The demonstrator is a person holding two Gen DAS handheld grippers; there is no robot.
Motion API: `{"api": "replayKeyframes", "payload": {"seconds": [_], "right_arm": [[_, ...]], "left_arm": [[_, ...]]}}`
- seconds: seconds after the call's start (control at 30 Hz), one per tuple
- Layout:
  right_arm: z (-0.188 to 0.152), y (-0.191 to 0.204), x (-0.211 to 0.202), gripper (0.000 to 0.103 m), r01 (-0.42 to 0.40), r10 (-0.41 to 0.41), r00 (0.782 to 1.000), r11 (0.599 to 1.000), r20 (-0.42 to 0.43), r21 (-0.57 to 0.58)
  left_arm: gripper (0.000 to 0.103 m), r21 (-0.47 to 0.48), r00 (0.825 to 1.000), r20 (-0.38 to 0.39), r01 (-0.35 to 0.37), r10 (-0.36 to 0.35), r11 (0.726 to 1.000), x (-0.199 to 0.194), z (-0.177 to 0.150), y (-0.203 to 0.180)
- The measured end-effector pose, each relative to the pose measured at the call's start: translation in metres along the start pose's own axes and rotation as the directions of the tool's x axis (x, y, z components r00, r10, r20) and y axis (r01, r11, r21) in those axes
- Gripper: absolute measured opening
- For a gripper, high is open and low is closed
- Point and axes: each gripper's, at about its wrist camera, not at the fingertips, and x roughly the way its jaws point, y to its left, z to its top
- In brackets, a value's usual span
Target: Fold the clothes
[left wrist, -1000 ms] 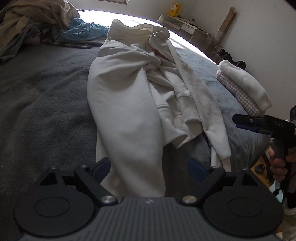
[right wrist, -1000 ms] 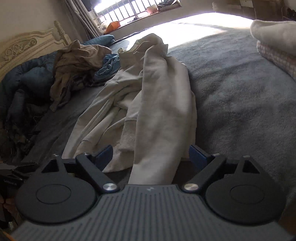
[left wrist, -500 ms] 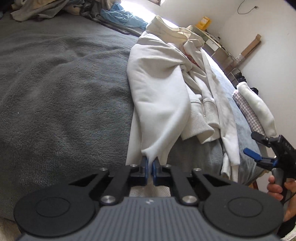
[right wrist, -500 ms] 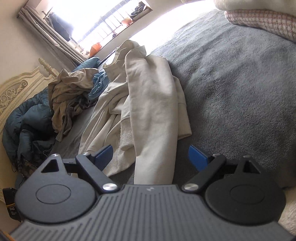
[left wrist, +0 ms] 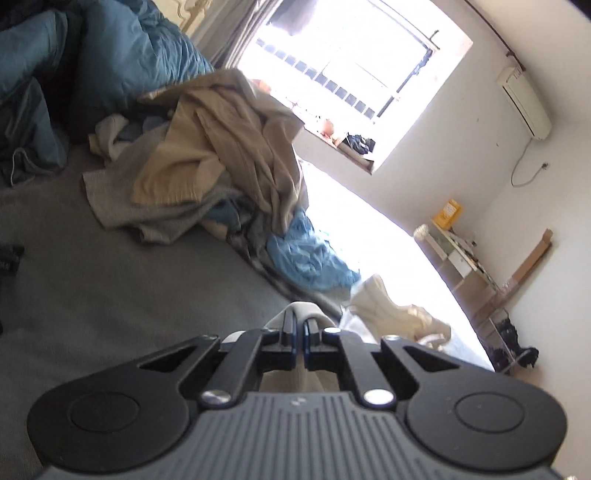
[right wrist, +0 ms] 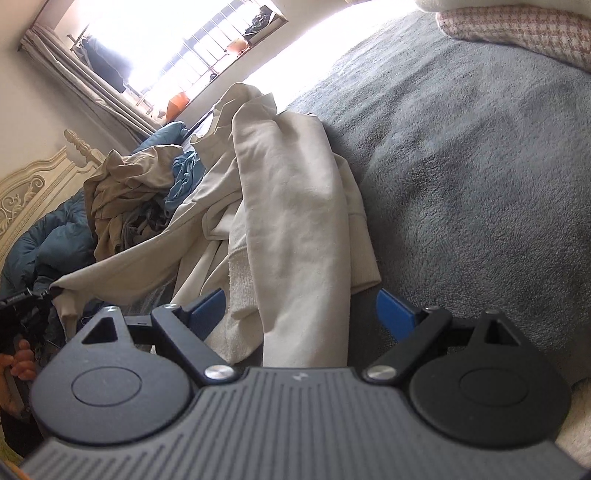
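Observation:
A cream hoodie [right wrist: 291, 206] lies crumpled on the grey blanket [right wrist: 480, 166] of the bed. My left gripper [left wrist: 300, 325] is shut on a pinch of its cream cloth, lifted off the blanket; the rest of the hoodie [left wrist: 399, 314] trails behind to the right. In the right wrist view the left gripper [right wrist: 46, 292] is at the far left, drawing a corner of the hoodie out taut. My right gripper [right wrist: 301, 312] is open low over the bed's near edge. A long fold of the hoodie runs between its blue pads [right wrist: 393, 312] without being pressed.
A heap of beige and blue clothes [left wrist: 229, 155] and a blue duvet [left wrist: 92, 62] fill the head of the bed by a carved headboard [right wrist: 33, 192]. A folded stack [right wrist: 517, 33] sits at the far right. A low shelf [left wrist: 461, 258] stands against the wall.
My left gripper shut on the hoodie's near edge, then swung up and leftward with it, rolling, so the cloth is pulled out sideways. The right gripper rolled a little and stayed open.

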Motion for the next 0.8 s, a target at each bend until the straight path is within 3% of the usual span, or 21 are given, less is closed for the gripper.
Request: {"api": "replayKeyframes", "payload": {"seconds": [0.07,0.13,0.23,0.3,0.33,0.4,0.47,0.63,0.8], "right_arm": [[0.003,-0.002,0.005,0.089,0.008,-0.008,1.000,1.000,0.002,0.000],[0.007,-0.005,0.010,0.089,0.017,-0.017,1.000,1.000,0.009,0.006],[0.012,-0.009,0.018,0.089,0.033,-0.033,0.999,0.999,0.016,0.017],[0.013,-0.012,0.024,0.089,0.045,-0.046,0.999,0.999,0.015,0.021],[0.014,-0.013,0.027,0.089,0.050,-0.051,0.999,0.998,0.014,0.022],[0.014,-0.014,0.031,0.089,0.056,-0.056,0.998,0.998,0.011,0.021],[0.014,-0.012,0.032,0.089,0.062,-0.062,0.998,0.998,0.013,0.004],[0.015,-0.007,0.027,0.089,0.073,-0.072,0.997,0.997,0.014,-0.028],[0.010,-0.002,0.008,0.089,0.067,-0.065,0.997,0.996,0.032,-0.057]], "left_arm": [[0.004,0.038,0.992,0.112,-0.070,0.065,0.997,0.019,0.034,-0.011],[0.004,0.059,0.970,0.206,-0.140,0.125,0.988,0.041,0.059,-0.019],[0.008,0.057,0.938,0.254,-0.257,0.235,0.965,0.094,0.079,-0.018],[0.034,0.100,0.932,0.194,-0.331,0.308,0.938,0.137,0.076,-0.010],[0.057,0.122,0.926,0.127,-0.372,0.357,0.920,0.159,0.067,-0.004],[0.061,0.137,0.912,-0.002,-0.405,0.410,0.904,0.187,0.044,0.009],[0.061,0.127,0.920,-0.076,-0.374,0.385,0.919,0.193,0.022,0.020],[0.066,0.123,0.943,-0.099,-0.306,0.319,0.944,0.158,-0.009,0.023],[0.077,0.207,0.980,-0.094,-0.153,0.176,0.966,0.084,-0.048,0.001]]}}
